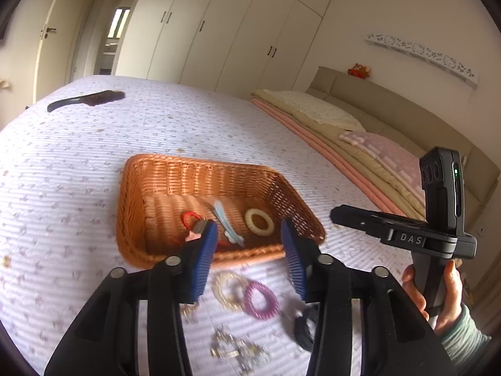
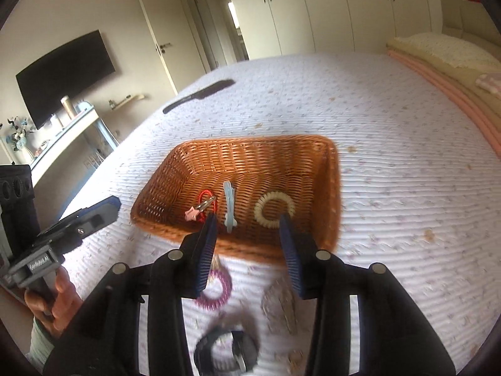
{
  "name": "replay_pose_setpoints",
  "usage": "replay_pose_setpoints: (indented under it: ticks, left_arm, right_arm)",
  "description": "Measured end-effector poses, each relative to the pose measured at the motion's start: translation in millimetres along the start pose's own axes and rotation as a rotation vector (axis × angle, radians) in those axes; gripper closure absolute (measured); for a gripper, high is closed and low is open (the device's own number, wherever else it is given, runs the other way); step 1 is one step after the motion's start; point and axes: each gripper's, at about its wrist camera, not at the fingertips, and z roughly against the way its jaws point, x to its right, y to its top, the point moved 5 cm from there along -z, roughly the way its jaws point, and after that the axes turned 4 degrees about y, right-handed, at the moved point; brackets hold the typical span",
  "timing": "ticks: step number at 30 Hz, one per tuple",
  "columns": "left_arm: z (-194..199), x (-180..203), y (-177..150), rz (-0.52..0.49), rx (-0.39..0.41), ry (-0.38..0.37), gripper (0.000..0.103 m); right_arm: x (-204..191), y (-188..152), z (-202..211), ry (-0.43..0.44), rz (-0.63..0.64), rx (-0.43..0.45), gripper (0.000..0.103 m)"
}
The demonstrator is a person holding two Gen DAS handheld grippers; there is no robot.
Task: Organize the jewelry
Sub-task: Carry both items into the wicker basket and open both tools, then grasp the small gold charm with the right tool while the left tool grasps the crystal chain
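Lying beside the wicker basket (image 2: 332, 188), a purple hair tie (image 2: 216, 291).

Basket (image 2: 332, 188) on the bedspread (image 2: 391, 125), mid-bed; inside it, left to right: star clip (image 2: 190, 213), hair clip (image 2: 229, 206), ring (image 2: 274, 209); on the bedspread just before the basket: coil hair tie (image 1: 260, 299), beaded bracelet (image 1: 227, 287); hairbrush (image 2: 200, 95) well behind, far edge; pillows (image 1: 316, 108) to the right
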Motion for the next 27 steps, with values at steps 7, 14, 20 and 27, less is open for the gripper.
replay_pose_setpoints:
  ticks: [7,14,20,27]
  left_arm:
    - [28,-2,-27,0.034,-0.004,0.003,0.057]
    - [28,-12,-69,0.063,-0.095,0.034,0.057]
    - [8,-18,-98,0.080,-0.208,0.090,0.057]
    - [-10,-31,-112,0.131,-0.274,0.084,0.057]
  right_arm:
    - [6,-38,29,-0.065,0.053,0.017,0.065]
    - [22,-85,17,-0.058,0.002,-0.026,0.065]
    - [36,-119,12,-0.064,-0.060,-0.058,0.065]
    - [48,-144,30,-0.054,-0.110,-0.073,0.065]
